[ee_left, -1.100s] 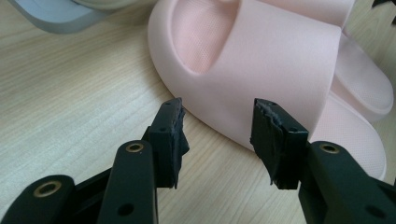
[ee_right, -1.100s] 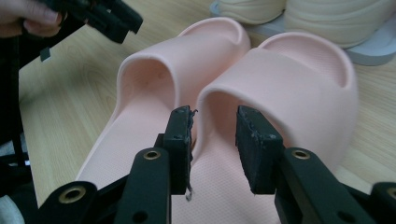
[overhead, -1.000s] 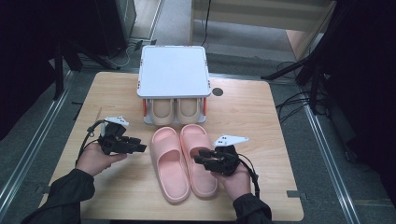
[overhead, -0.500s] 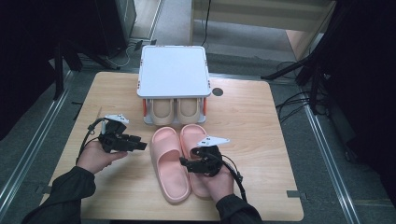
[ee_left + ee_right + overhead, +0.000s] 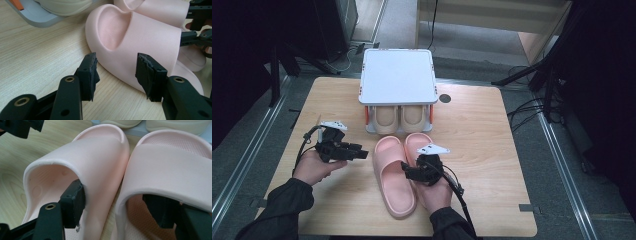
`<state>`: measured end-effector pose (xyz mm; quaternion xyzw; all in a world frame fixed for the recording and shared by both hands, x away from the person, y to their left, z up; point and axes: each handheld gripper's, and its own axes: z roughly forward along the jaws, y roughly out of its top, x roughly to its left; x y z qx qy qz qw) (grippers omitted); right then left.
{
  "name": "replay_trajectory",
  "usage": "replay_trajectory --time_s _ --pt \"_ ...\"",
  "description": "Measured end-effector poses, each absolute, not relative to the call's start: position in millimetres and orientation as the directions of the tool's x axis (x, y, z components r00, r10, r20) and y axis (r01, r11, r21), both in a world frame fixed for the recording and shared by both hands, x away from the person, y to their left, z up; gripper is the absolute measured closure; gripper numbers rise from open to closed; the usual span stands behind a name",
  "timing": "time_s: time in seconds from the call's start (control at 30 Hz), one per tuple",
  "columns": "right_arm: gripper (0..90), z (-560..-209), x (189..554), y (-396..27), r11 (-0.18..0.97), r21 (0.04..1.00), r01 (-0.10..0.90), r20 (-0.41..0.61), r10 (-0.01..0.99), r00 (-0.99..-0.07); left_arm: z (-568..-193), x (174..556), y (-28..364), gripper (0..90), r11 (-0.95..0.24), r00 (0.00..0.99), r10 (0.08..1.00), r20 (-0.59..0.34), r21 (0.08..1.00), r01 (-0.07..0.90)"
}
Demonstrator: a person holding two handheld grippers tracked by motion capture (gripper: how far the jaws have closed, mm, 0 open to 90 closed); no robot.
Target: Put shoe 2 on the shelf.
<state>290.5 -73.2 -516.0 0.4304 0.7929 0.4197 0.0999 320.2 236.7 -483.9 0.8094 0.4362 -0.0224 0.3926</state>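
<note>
Pink foam slides (image 5: 401, 172) lie paired at mid-table, before a grey shoe rack (image 5: 397, 77). Right gripper (image 5: 408, 173) has just opened wide, one jaw under each strap; squeeze adjoining inner edges together. Left gripper (image 5: 364, 152) waits agape beside them.

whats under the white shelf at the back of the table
Under the white shelf, the rounded ends of two cream slippers stick out side by side on its lower tier. Their remaining length is covered by the shelf top.
</note>
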Motion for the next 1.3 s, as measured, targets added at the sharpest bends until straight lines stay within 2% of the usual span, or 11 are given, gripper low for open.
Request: replay_trajectory --time_s 0.17,0.3,0.53,0.57,0.6,0.63,1.0,1.1,1.13,1.17,1.3 --pt "41.3 -516.1 289.6 -68.1 0.279 0.750 0.599 0.183 0.784 -0.594 -484.0 320.7 237.2 50.9 -0.312 0.617 0.689 -0.380 0.613 0.726" --pt "53.1 -516.7 289.4 -65.7 0.299 0.750 0.590 0.178 0.768 -0.615 -483.8 320.6 237.9 51.3 -0.306 0.612 0.694 -0.379 0.614 0.728" --pt "59.4 -516.6 290.6 -66.7 0.286 0.740 0.609 0.193 0.777 -0.599 -484.3 320.8 238.3 51.6 -0.302 0.609 0.695 -0.382 0.613 0.730" --pt "64.3 -516.1 290.7 -67.3 0.286 0.740 0.609 0.190 0.779 -0.597 -484.1 320.6 238.5 51.7 -0.301 0.608 0.696 -0.383 0.613 0.731" --pt "64.3 -516.1 290.7 -67.3 0.286 0.740 0.609 0.190 0.779 -0.597 -484.1 320.6 238.5 51.8 -0.301 0.608 0.696 -0.383 0.613 0.731" --pt "71.1 -514.9 290.7 -69.4 0.286 0.743 0.605 0.180 0.786 -0.592 -483.9 320.5 238.8 52.1 -0.303 0.610 0.694 -0.383 0.613 0.730" --pt "77.1 -507.9 295.0 -77.6 0.316 0.720 0.618 0.209 0.751 -0.627 -483.4 321.0 241.8 52.3 -0.299 0.606 0.700 -0.379 0.615 0.730" --pt "77.4 -496.6 292.8 -82.3 0.385 0.723 0.573 0.200 0.677 -0.708 -481.7 320.3 243.8 51.7 -0.302 0.606 0.706 -0.367 0.618 0.726" --pt "77.4 -496.6 292.8 -82.3 0.385 0.723 0.573 0.200 0.677 -0.708 -481.7 320.3 243.8 51.6 -0.302 0.606 0.706 -0.367 0.618 0.726" --pt "77.6 -489.8 291.7 -84.6 0.418 0.727 0.544 0.196 0.633 -0.749 -480.9 320.4 246.2 51.4 -0.293 0.601 0.708 -0.370 0.621 0.727" --pt "77.5 -479.1 293.0 -89.7 0.446 0.733 0.515 0.210 0.571 -0.794 -480.1 320.3 250.9 50.9 -0.286 0.595 0.717 -0.364 0.624 0.727"
